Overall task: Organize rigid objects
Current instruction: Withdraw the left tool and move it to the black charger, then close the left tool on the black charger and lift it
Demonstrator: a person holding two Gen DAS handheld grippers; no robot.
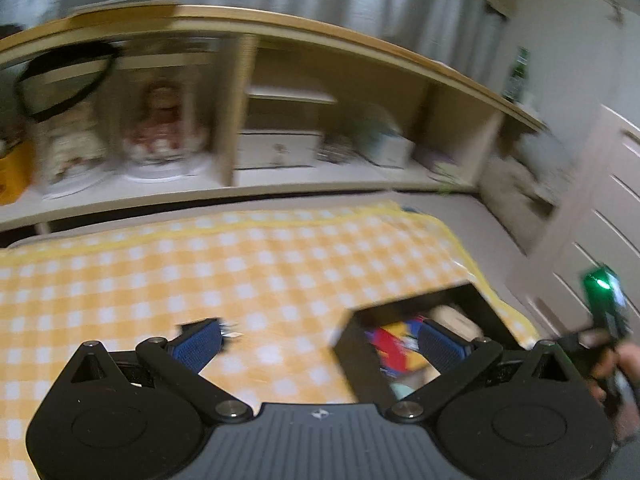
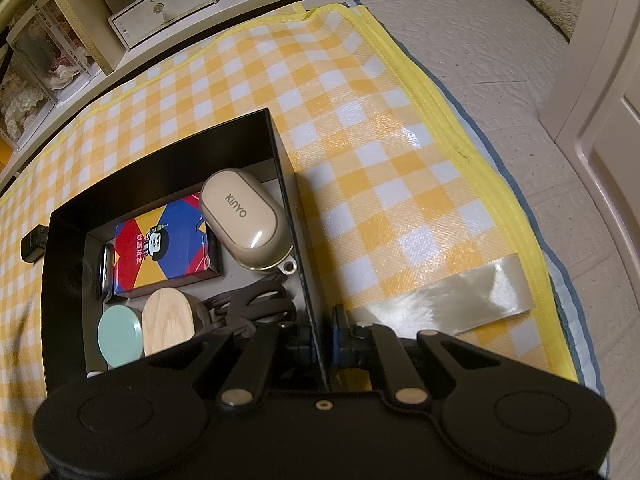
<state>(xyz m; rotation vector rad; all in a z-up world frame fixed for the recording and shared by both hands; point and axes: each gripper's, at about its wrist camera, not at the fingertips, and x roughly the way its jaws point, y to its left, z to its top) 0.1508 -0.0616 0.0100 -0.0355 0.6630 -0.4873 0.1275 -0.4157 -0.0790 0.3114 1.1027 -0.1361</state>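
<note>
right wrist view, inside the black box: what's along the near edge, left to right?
Mint round lid → wooden oval lid → dark strap bundle → box wall, pinched by the shut right gripper.

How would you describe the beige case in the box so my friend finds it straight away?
On the yellow checked mat sits a black box. The beige case lies at its far right corner, beside the colourful carton: rounded, glossy, lettered on top.
</note>
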